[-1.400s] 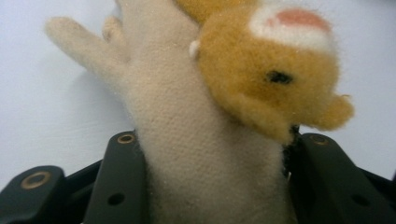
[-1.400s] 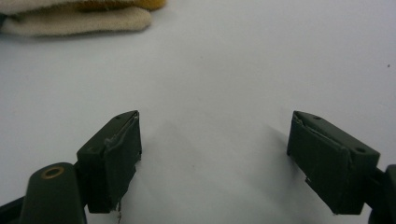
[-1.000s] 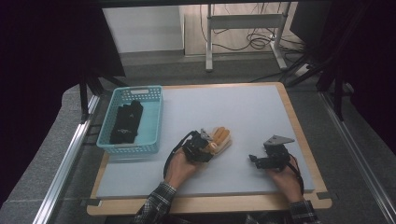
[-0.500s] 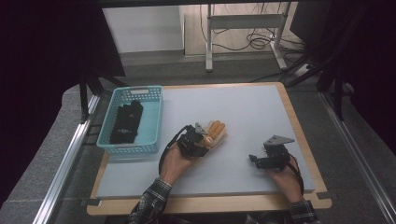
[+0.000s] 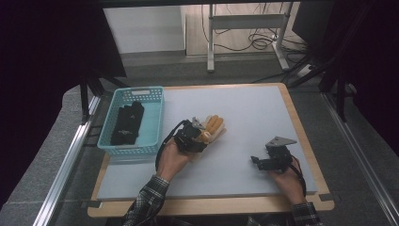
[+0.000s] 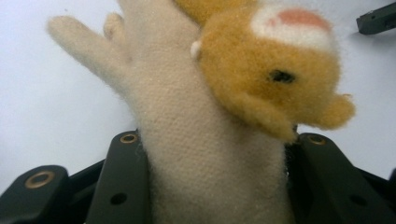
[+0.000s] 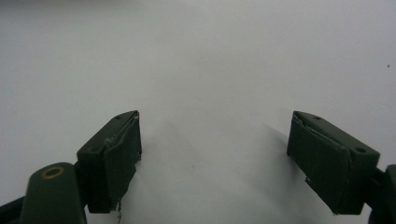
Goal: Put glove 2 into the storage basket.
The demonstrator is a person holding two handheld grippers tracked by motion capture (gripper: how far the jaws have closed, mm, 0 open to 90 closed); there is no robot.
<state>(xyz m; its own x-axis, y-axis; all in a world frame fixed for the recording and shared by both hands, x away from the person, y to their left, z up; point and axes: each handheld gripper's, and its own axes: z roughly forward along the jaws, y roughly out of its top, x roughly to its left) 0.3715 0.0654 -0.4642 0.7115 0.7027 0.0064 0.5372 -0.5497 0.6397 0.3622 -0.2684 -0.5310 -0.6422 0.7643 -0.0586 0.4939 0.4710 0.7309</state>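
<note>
One glove (image 5: 214, 128) is in hand: a cream knitted glove with an orange plush animal face, which the left tongs (image 5: 196, 134) pinch near the middle of the bench (image 5: 244, 113), just right of the basket (image 5: 157, 117). In the left gripper view the glove (image 6: 205, 158) fills the gap between the two black jaws, which press on its cream cuff from both sides; its fingers point up and away, and the orange face with one dark eye sits at upper right.

One turquoise basket stands at the bench's left edge. Dark gloves (image 5: 127, 123) lie in it; how many I cannot tell, since they blur into one black heap.

The right tongs (image 5: 256, 161) hover near the bench's right front, well apart from the glove. In the right gripper view the right tongs (image 7: 215, 163) are spread wide, with bare grey bench between the two jaws and nothing held.

Two hands in plaid sleeves hold the two grippers.
</note>
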